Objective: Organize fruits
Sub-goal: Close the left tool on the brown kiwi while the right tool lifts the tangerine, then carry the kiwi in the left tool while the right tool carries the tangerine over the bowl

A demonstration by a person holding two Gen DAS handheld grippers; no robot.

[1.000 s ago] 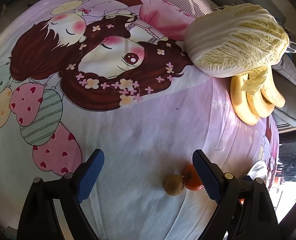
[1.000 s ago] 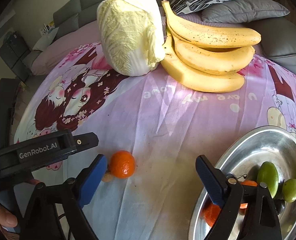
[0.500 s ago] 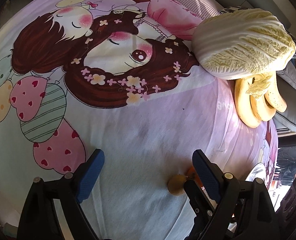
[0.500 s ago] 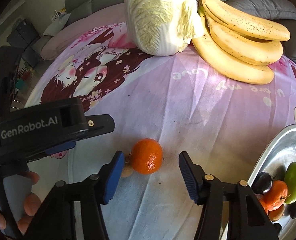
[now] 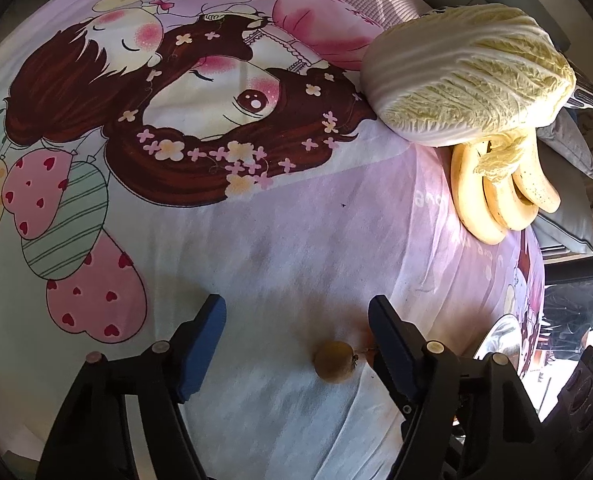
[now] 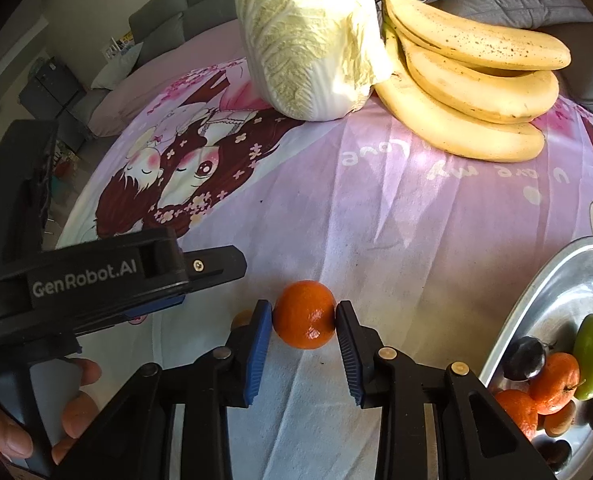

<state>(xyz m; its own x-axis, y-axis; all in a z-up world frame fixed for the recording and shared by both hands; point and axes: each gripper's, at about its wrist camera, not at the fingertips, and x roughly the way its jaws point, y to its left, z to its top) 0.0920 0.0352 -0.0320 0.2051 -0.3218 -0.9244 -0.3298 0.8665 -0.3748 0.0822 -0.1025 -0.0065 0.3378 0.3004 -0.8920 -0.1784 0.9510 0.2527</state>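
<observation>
Right gripper (image 6: 304,316): fingers just closed, pads clenched on the mandarin (image 6: 305,314), low centre on the cartoon bedsheet (image 6: 376,216). Left gripper (image 5: 296,328): fingers narrowing but released, small brown fruit (image 5: 333,361) between them; body reads "GenRobot.AI". Sheet print "Love". Steel tray (image 6: 544,308) at 4 o'clock; bananas (image 6: 472,92) at 1 o'clock.

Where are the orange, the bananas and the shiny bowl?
orange (image 6: 305,314): right wrist view, its front skin.
bananas (image 6: 484,92): right wrist view, middle banana's side.
shiny bowl (image 6: 552,284): right wrist view, its rim.
</observation>
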